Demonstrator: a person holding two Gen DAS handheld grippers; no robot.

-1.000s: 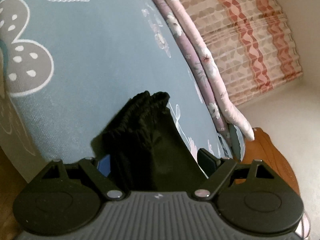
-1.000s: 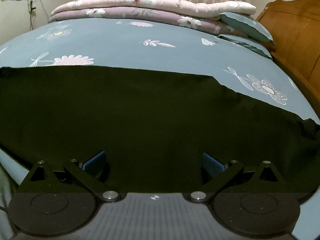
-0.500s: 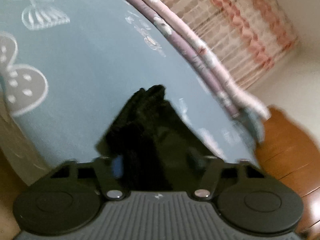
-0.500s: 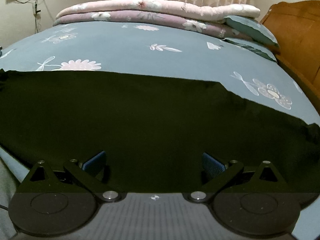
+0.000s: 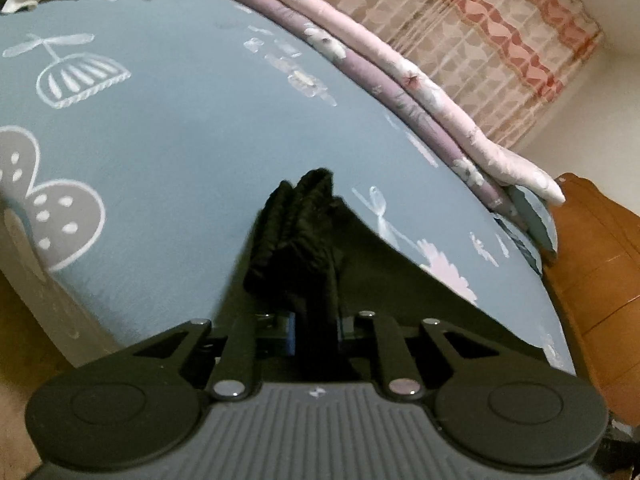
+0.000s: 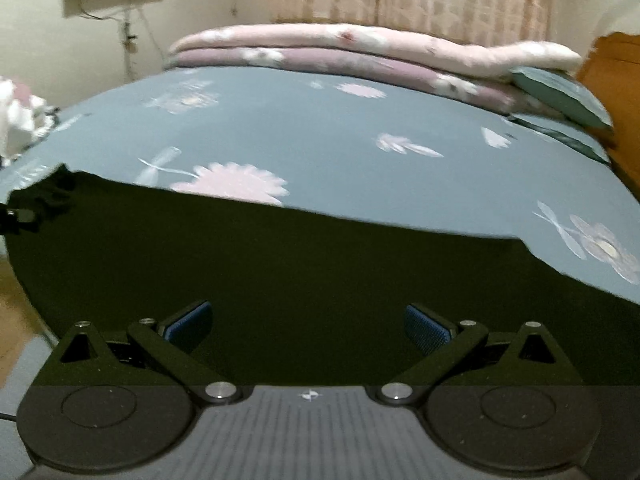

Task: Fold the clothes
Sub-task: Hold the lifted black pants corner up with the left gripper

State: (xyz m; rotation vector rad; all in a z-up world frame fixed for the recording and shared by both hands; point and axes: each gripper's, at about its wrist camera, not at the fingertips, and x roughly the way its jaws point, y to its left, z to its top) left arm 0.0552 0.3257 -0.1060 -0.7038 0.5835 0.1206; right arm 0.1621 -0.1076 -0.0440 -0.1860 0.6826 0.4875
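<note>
A black garment [image 6: 320, 280] lies spread across the near part of the blue flowered bed [image 6: 320, 120]. In the left wrist view its gathered waistband end [image 5: 300, 232] bunches up between my fingers. My left gripper [image 5: 316, 324] is shut on that bunched black fabric at the bed's corner. My right gripper [image 6: 308, 324] is open, its blue pads [image 6: 424, 328] wide apart just over the flat black cloth, holding nothing. The left gripper's tip shows at the far left edge of the right wrist view [image 6: 16, 216].
Folded pink and purple quilts [image 6: 360, 52] and a blue pillow [image 6: 560, 92] lie at the far side of the bed. A wooden headboard [image 5: 600, 280] stands at the right. White clothes [image 6: 20, 116] lie at the left. Curtains hang behind.
My left gripper has closed on the bunched waistband end and swung its view. My right gripper has pulled back and tilted up a little, staying open.
</note>
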